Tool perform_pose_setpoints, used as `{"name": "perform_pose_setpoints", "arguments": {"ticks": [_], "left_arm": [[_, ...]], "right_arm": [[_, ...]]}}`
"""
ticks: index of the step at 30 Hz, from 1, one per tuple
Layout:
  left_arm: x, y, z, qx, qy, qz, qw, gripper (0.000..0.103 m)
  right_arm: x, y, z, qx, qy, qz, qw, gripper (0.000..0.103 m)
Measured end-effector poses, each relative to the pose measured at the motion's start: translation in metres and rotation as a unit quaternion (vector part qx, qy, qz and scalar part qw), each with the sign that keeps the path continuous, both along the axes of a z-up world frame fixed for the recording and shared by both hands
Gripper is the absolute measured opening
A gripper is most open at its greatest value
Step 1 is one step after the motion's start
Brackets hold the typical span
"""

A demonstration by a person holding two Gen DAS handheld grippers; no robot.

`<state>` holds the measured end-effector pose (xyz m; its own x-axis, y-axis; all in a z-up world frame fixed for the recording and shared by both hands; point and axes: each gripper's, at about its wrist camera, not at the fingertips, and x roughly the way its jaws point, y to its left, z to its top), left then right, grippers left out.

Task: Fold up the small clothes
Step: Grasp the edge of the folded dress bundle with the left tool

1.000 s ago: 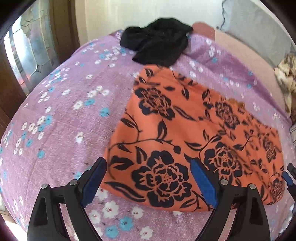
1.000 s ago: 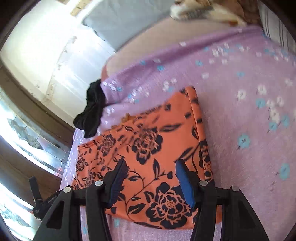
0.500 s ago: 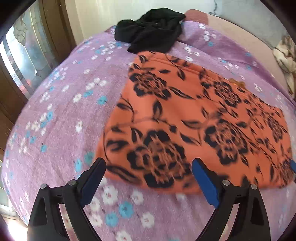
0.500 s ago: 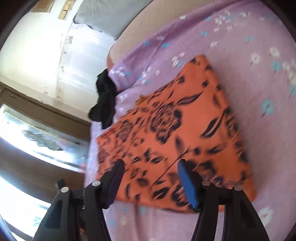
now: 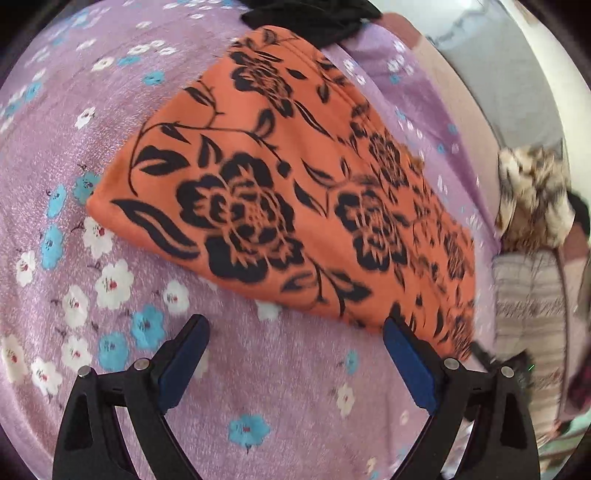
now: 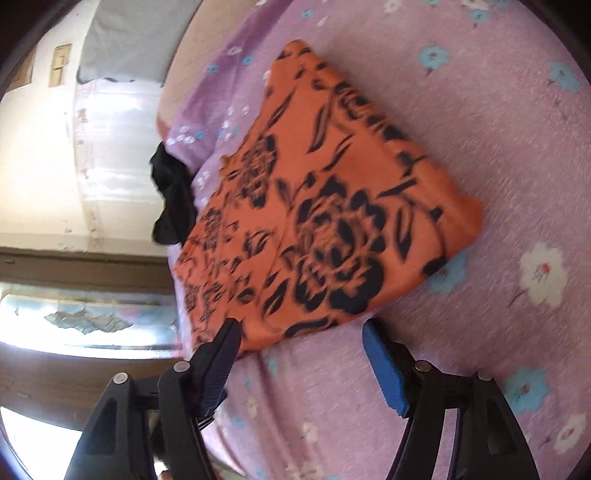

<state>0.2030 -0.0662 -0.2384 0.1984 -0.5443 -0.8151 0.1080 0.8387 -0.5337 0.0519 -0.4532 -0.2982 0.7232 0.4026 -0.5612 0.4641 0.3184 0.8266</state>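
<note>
Bed, purple floral bedspread (image 5: 66, 155): folded orange floral garment (image 5: 280, 192) laid flat; black garment (image 6: 171, 199) beyond. Left tool (image 5: 295, 354) held open, empty; right tool (image 6: 301, 354) opening, empty.

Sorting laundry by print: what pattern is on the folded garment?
Orange garment with black roses and leaves; clearest in left wrist view.

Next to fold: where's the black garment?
The black garment lies at the far end of the purple bedspread, just beyond the orange floral cloth.
</note>
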Motion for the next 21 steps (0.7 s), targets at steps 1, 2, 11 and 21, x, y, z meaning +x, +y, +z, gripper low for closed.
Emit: {"name": "perform_pose_setpoints", "arguments": {"ticks": [1, 2, 11, 21], "left_arm": [[0.01, 0.005, -0.002, -0.011, 0.004, 0.012, 0.9999, 0.095], [0.017, 0.007, -0.004, -0.02, 0.005, 0.023, 0.9995, 0.095], [0.035, 0.016, -0.004, -0.061, -0.031, 0.11, 0.9916, 0.085], [0.039, 0.005, -0.005, -0.012, -0.066, 0.128, 0.9896, 0.022]], "right_arm": [[0.004, -0.001, 0.001, -0.009, -0.003, -0.003, 1.0, 0.072], [0.01, -0.001, 0.004, -0.025, -0.009, -0.004, 1.0, 0.072], [0.042, -0.002, 0.0, -0.07, -0.08, -0.037, 0.994, 0.073], [0.046, -0.006, -0.003, -0.075, -0.086, -0.043, 0.993, 0.033]]}}
